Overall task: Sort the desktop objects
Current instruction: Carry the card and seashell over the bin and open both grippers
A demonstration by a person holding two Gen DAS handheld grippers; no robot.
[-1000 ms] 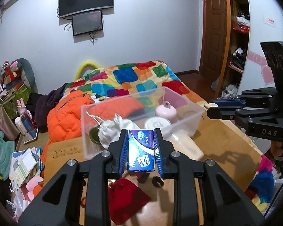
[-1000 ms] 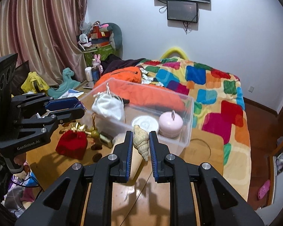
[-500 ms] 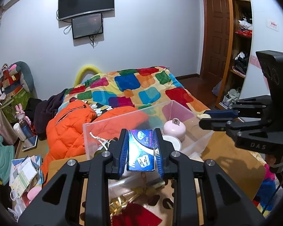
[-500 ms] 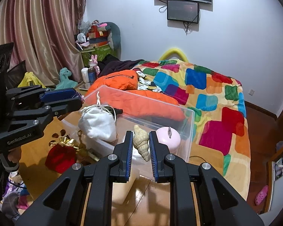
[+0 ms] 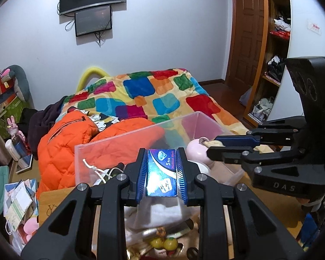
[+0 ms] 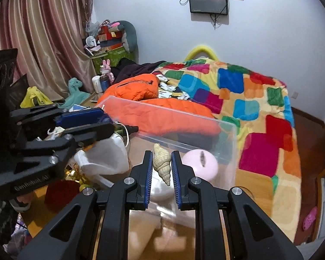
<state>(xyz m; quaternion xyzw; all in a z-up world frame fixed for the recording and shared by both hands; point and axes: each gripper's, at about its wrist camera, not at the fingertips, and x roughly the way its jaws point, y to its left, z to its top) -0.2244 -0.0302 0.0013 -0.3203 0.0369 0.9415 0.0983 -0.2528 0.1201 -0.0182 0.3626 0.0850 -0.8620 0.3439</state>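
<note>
the left gripper (image 5: 161, 151) squeezes a blue packet (image 5: 161, 173) and the right gripper (image 6: 161, 154) pinches a seashell (image 6: 162, 164), both up over the clear box (image 6: 225, 151) on the table (image 6: 255, 184).

Blue packet (image 5: 161, 172); cream shell (image 6: 162, 163); pink pot (image 6: 200, 164); orange jacket (image 5: 62, 149)

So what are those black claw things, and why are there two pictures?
They are two grabbing tools, and a person holds one in each hand. Each tool carries a camera that looks out along its fingers, so you get one picture per hand. The left gripper pinches a small blue packet. The right gripper pinches a seashell. Both reach over a clear plastic box on a wooden table. Inside the box sit a pink round pot and a white pouch. Behind is a bed with a colourful blanket.
</note>
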